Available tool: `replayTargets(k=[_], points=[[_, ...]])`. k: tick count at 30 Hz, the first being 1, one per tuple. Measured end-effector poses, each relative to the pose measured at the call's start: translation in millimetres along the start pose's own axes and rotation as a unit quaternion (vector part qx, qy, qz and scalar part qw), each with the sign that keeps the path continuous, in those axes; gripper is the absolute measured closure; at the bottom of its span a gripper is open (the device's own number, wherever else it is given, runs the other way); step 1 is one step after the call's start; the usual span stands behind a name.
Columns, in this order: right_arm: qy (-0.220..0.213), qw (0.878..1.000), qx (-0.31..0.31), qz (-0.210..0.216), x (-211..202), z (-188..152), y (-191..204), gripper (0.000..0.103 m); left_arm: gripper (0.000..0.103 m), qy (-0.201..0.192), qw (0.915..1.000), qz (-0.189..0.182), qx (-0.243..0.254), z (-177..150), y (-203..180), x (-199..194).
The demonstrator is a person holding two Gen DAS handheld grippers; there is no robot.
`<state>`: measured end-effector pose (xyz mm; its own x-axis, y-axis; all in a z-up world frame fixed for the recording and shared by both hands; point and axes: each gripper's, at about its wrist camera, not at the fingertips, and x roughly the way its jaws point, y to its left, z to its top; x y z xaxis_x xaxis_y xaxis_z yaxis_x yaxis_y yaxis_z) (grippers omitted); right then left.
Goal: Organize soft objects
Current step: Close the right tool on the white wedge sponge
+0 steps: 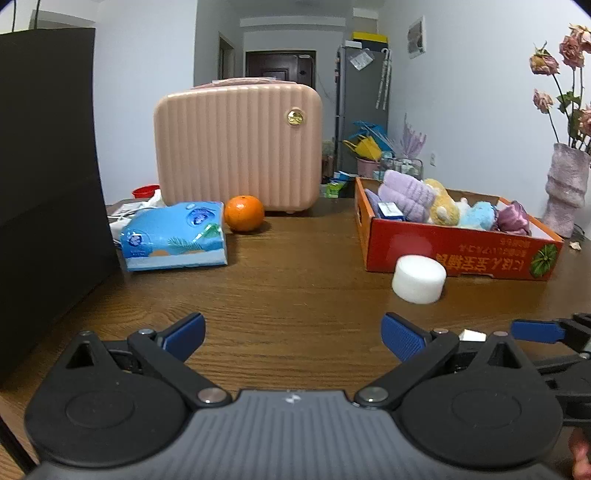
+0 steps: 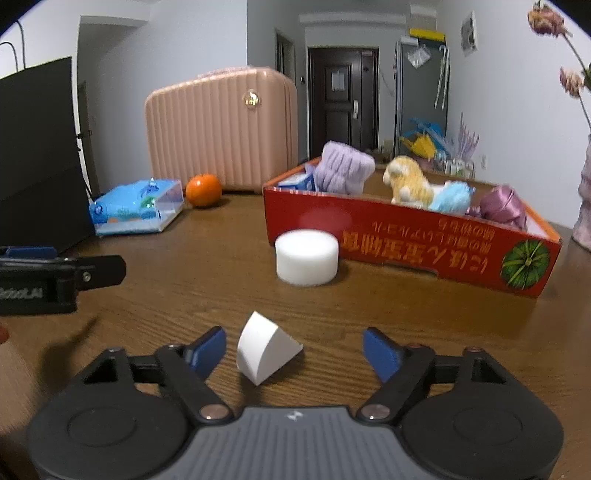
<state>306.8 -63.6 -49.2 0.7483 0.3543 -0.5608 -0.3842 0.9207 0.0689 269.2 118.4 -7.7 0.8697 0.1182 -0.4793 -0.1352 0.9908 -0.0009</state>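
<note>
right gripper (image 2: 294, 350) is spread open around a white foam wedge (image 2: 264, 349) on the counter (image 2: 184, 280), pads not touching it; left gripper (image 1: 293, 336) open over bare wood; foam cylinder (image 2: 306, 256) sits just beside the red box (image 2: 406, 240) of plush stuff

Vase (image 2: 584, 206) & dried flowers (image 2: 554, 22) cut off at rt edge; box lettering (image 2: 413, 240) blurred, illegible.

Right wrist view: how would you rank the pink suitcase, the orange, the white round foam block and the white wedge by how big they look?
1. pink suitcase, clearly largest.
2. white round foam block.
3. white wedge, looking nearly as big, but it lies closest to the camera, so that order is unsure.
4. orange, smallest-looking, though farther away.
</note>
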Motion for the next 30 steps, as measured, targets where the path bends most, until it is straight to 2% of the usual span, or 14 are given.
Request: replayTargets(k=[1,3,7,9,11,18,30], points=[[0.004,1.0,0.002,0.002,2.2,-0.2,-0.5,0.029,0.0,0.002,1.0,-0.003,0.001,-0.8,0.1,0.3],[0.01,1.0,0.005,0.003,4.7,-0.1,-0.2,0.041,0.0,0.007,0.9999,-0.009,0.004,-2.4,-0.1,1.3],[0.015,1.0,0.007,0.017,7.7,-0.1,1.0,0.055,0.0,0.014,0.9997,-0.017,0.006,-4.8,2.1,3.0],[0.015,0.999,0.006,0.028,7.1,-0.2,2.3,0.069,0.0,0.016,0.9997,-0.019,0.005,-4.7,3.3,3.2],[0.015,0.999,0.002,0.033,6.2,-0.1,4.6,0.074,0.0,0.016,0.9996,-0.022,0.003,-4.8,4.9,2.9],[0.01,0.999,0.002,0.033,3.8,0.5,5.1,0.081,0.0,0.015,0.9995,-0.026,0.004,-4.8,4.2,2.5],[-0.021,0.999,0.02,0.018,-4.5,5.6,-6.9,0.081,0.0,0.017,0.9997,-0.015,0.002,-4.7,3.6,8.4]])
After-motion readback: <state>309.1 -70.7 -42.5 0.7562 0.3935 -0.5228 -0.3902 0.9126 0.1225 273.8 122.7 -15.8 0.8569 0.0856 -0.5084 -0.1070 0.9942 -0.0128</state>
